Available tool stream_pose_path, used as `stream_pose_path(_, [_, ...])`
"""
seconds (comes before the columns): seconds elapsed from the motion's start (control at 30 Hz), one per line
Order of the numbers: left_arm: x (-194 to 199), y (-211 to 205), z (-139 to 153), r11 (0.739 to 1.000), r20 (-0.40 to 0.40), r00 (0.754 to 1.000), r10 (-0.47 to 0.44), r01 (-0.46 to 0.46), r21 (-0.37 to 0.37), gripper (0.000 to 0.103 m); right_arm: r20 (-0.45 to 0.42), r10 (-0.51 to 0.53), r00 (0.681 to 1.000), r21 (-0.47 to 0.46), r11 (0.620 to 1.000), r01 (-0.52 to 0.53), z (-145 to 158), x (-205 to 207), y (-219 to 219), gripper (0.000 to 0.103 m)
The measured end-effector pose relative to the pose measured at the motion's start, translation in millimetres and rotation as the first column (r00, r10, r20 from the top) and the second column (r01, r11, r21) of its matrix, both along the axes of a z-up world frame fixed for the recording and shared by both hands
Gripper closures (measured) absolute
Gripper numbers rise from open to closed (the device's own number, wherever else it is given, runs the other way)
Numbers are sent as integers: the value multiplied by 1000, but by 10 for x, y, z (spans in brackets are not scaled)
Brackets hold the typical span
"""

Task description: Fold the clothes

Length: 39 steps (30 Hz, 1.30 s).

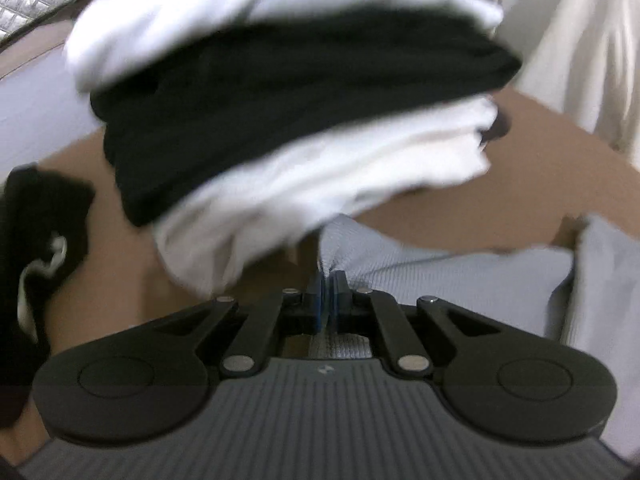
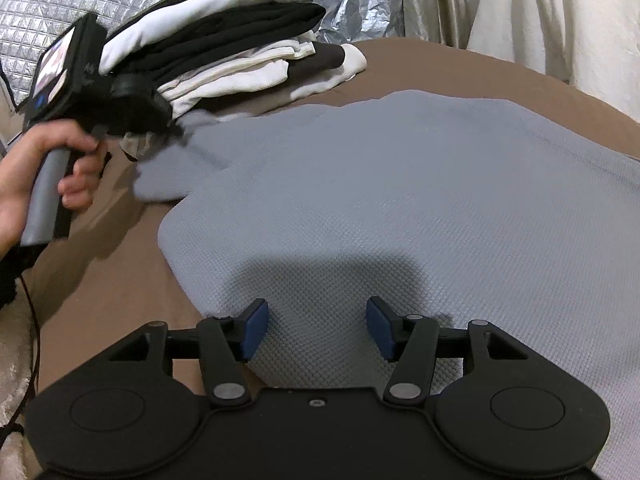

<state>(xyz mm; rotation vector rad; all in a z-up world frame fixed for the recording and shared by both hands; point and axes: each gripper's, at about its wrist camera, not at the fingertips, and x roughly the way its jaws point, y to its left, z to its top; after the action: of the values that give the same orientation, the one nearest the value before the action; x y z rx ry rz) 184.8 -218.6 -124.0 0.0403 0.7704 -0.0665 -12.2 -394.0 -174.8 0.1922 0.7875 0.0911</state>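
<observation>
Grey garment, sleeve fold in hand.

The left gripper (image 1: 328, 280) was clamped fully on a bunched edge of the grey garment (image 2: 400, 184), apparently its sleeve, near the stack of folded clothes (image 2: 224, 48). The right gripper (image 2: 316, 328) was held over the garment's near part, its jaws half apart and opening, cloth lying beneath them but not pinched. The garment was spread flat on the brown bed cover (image 2: 112, 280). The step was judged an early fold; the next move would call for the sleeve to be carried across the body, the cloth being kept from dragging.
</observation>
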Motion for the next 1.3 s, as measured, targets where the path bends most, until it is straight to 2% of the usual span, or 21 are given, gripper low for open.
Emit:
stream_pose_path(0.03, [21, -32, -49, 1000, 0, 1000, -14, 14, 27, 98, -2, 1, 1000, -2, 1000, -1, -1, 5, 3, 42])
stream_pose_path(0.1, [93, -80, -96, 1000, -1, 1000, -14, 14, 17, 98, -4, 4, 1000, -7, 1000, -4, -4, -1, 3, 42])
stream_pose_path(0.17, [120, -52, -64, 999, -3, 1000, -7, 7, -38, 99, -4, 7, 1000, -11, 1000, -7, -1, -6, 2, 42])
stream_pose_path(0.23, [-7, -54, 51, 997, 71, 997, -35, 40, -72, 99, -5, 8, 1000, -13, 1000, -8, 2, -13, -5, 42])
stream_pose_path(0.3, [-186, -67, 253, 991, 180, 980, -86, 103, -89, 99, -6, 6, 1000, -11, 1000, -6, -8, -5, -4, 41])
stream_pose_path(0.33, [-288, -74, 359, 985, 236, 965, -116, 143, -101, 99, -7, 6, 1000, -11, 1000, -6, -22, -2, 3, 38])
stream_pose_path(0.37, [-449, -111, 479, 970, 310, 933, -186, 224, -93, 99, -6, 7, 1000, -14, 1000, -7, -39, 1, 15, 36])
stream_pose_path(0.4, [-575, -187, 565, 945, 380, 884, -273, 320, -68, 99, -5, 13, 1000, -24, 1000, -13, -52, 6, 32, 36])
stream_pose_path(0.43, [-761, -317, 631, 900, 416, 827, -379, 434, -42, 99, -4, 22, 1000, -38, 999, -22, -53, 11, 45, 36])
stream_pose_path(0.5, [-1125, -578, 756, 773, 471, 676, -567, 635, 19, 98, -8, 34, 999, -45, 998, -34, -18, 9, 42, 36])
stream_pose_path(0.57, [-1261, -876, 659, 640, 350, 604, -716, 768, -17, 85, -6, 33, 999, -13, 999, -33, 42, -32, -29, 36])
stream_pose_path(0.63, [-1296, -1095, 427, 604, 217, 588, -779, 797, 11, 68, -6, 5, 1000, 33, 999, -5, 72, -75, -140, 36])
stream_pose_path(0.67, [-1310, -1197, 314, 585, 150, 576, -804, 811, 23, 68, -10, -16, 1000, 59, 998, 16, 76, -94, -206, 36])
stream_pose_path(0.73, [-1269, -1071, 288, 595, 107, 588, -801, 802, 50, 68, -21, -56, 998, 124, 991, 58, 73, -126, -346, 36])
stream_pose_path(0.77, [-1255, -948, 326, 608, 105, 602, -792, 792, 44, 61, -21, -67, 998, 158, 985, 70, 79, -134, -397, 36])
stream_pose_path(0.87, [-932, -378, 521, 704, 120, 721, -683, 693, -154, 34, -14, -86, 996, 269, 959, 87, 97, -128, -530, 36])
stream_pose_path(0.93, [-537, -131, 474, 766, 62, 804, -592, 585, -266, 33, 9, -86, 996, 363, 929, 77, 99, -102, -613, 36])
stream_pose_path(1.03, [-241, 62, 215, 835, -40, 867, -496, 464, -296, 35, 26, -118, 993, 462, 882, 93, 41, -72, -718, 35])
stream_pose_path(1.13, [-131, -61, 41, 825, -105, 840, -532, 486, -287, 36, 12, -204, 979, 462, 869, 175, -47, -25, -803, 35])
stream_pose_path(1.27, [-265, -199, 35, 766, -142, 771, -621, 560, -315, 34, 2, -286, 958, 429, 866, 258, -169, 104, -940, 35])
stream_pose_path(1.3, [-349, -226, 27, 763, -145, 761, -633, 580, -285, 34, 13, -278, 961, 425, 871, 246, -189, 157, -943, 35])
